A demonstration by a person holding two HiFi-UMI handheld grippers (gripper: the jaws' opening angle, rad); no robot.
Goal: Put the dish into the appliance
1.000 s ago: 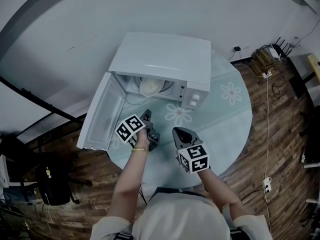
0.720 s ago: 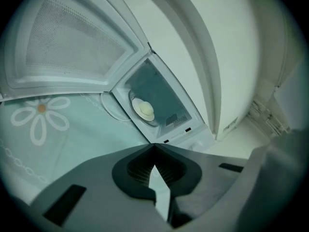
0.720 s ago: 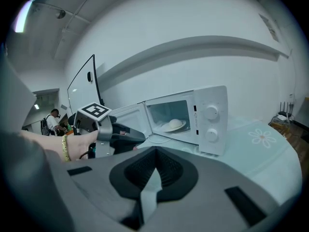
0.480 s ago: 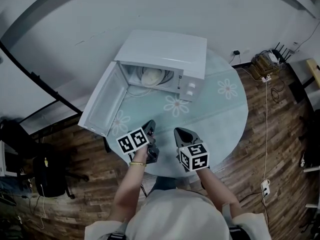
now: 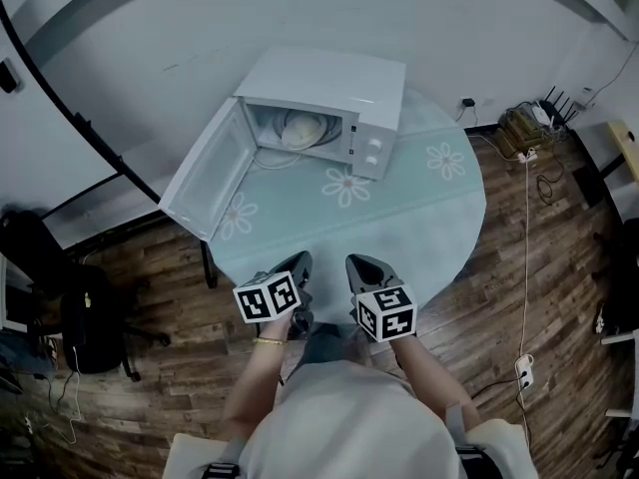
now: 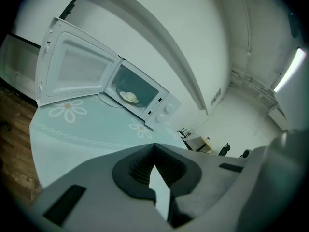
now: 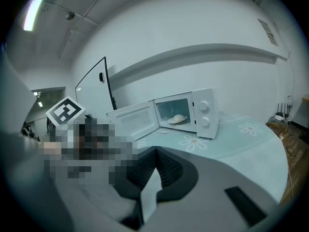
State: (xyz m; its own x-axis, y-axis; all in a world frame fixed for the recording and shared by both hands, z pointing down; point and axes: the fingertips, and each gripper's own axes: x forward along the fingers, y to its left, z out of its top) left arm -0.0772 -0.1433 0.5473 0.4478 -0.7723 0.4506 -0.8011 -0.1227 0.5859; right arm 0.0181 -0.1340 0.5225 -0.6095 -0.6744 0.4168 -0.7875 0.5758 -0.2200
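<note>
Nearest us, our left hand-held gripper (image 5: 301, 259), grey with a marker cube behind it, has its jaws pressed together on nothing. Its own view shows only the ribbed dark pads meeting at the tip. Just beside it, our right hand-held gripper (image 5: 355, 261) is the same: jaws together, nothing between them. Both hang by the near edge of the round table (image 5: 439, 218), which is covered by a pale green cloth printed with white daisies. They are well apart from the appliance.

Farther across the table, the white door (image 5: 205, 183) of the white boxy microwave oven (image 5: 329, 83) stands swung wide to our left. Inside the cavity sits the pale, shallow round dish (image 5: 302, 130) with a pale mound on it that we cannot identify. We judge the dish already placed, with the door not yet shut.

Should we need to shift it, we expect the dish to be stiff, smooth and breakable. It looks glazed, so narrow jaws could slip on it. We think the best hold is a pinch on the rim at the side facing the opening. We would keep the dish level so the mound does not slide.
</note>
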